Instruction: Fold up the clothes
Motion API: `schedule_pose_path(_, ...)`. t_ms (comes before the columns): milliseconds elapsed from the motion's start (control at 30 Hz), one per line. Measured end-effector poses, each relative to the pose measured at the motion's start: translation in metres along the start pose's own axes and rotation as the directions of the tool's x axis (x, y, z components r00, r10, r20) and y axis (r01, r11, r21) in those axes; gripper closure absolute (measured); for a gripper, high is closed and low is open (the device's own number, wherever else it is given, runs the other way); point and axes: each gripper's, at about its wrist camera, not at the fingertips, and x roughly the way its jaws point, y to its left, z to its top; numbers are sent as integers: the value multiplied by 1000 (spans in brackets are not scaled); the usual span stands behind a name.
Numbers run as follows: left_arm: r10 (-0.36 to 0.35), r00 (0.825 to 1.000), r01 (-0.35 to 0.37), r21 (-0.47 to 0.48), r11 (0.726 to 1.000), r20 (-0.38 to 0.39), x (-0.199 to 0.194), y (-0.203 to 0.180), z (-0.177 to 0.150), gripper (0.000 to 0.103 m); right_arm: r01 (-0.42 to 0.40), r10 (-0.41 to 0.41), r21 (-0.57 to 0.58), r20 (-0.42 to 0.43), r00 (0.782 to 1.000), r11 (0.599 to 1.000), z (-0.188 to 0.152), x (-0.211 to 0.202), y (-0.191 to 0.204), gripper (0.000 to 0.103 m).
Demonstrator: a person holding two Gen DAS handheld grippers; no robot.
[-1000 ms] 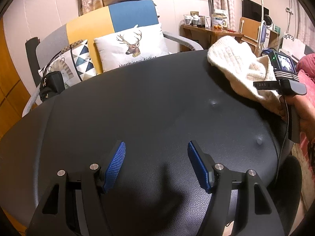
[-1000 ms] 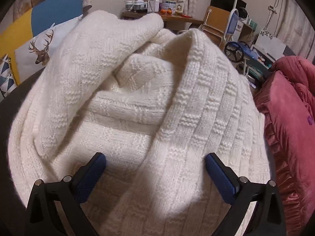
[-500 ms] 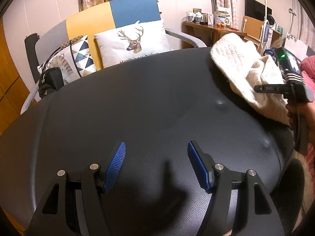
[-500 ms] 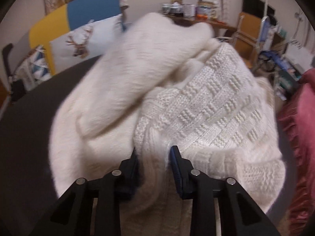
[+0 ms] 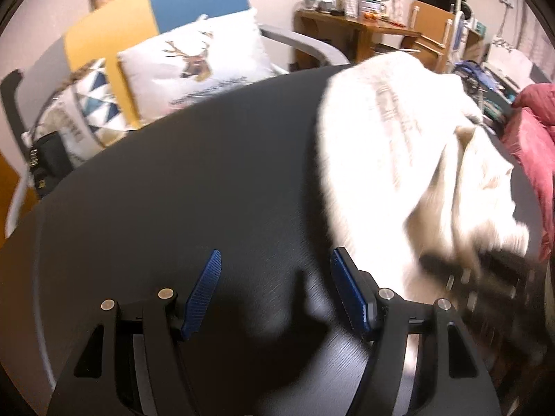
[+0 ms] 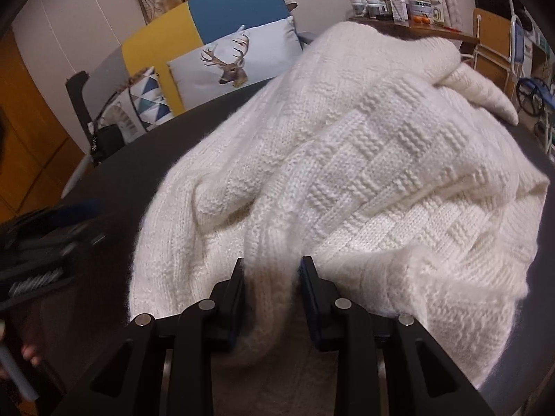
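A cream knitted sweater (image 6: 364, 159) lies bunched on the dark round table (image 6: 149, 170). My right gripper (image 6: 272, 270) is shut on a thick fold of the sweater at its near edge. In the left wrist view the sweater (image 5: 399, 145) is a blurred heap on the right side of the table (image 5: 208, 190). My left gripper (image 5: 274, 277) is open and empty above the bare tabletop, just left of the sweater. The right gripper shows there as a dark blur (image 5: 485, 277) at the sweater's near edge.
A blue, yellow and grey chair (image 5: 156, 17) with a deer cushion (image 5: 197, 66) stands behind the table. A wooden desk (image 5: 353, 31) with small items stands at the back. Red bedding (image 5: 534, 145) lies to the right.
My right gripper closed on a fold of the sweater and has dragged it left and nearer. The left gripper stayed open and now sits closer to the sweater.
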Motion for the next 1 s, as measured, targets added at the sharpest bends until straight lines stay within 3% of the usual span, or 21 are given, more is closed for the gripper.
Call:
schedule_pose_path(267,-13,992,10,-24,1000,-125,48,1,12,34,-18,18,-7,39,999,1000,-2,2,4,73)
schedule_pose_path(367,-42,995,40,-26,999,-92,42,3,10,34,-19,19,-10,57,998,1000,-5,-1,2,73)
schedule_pose_path(433,-99,995,98,-67,993,-15,26,12,11,34,-18,19,-12,69,997,1000,-7,-2,2,73)
schedule_pose_path(567,-213,974,222,-115,968,79,8,20,15,34,-20,20,-3,78,997,1000,-9,-3,1,73)
schedule_pose_path(667,-235,972,234,-43,971,-17,27,3,20,34,-22,22,-4,80,997,1000,-11,-6,-1,73)
schedule_pose_path(833,-212,971,221,83,972,-108,55,-24,13,34,-28,28,-1,85,996,1000,-14,-8,-4,73)
schedule_pose_path(933,-213,972,222,92,971,-101,63,-23,11,24,-31,30,3,90,995,1000,-15,-9,-5,73)
schedule_pose_path(1000,-222,970,230,88,969,-100,67,-20,10,24,-23,23,2,97,995,1000,-16,-10,-4,72)
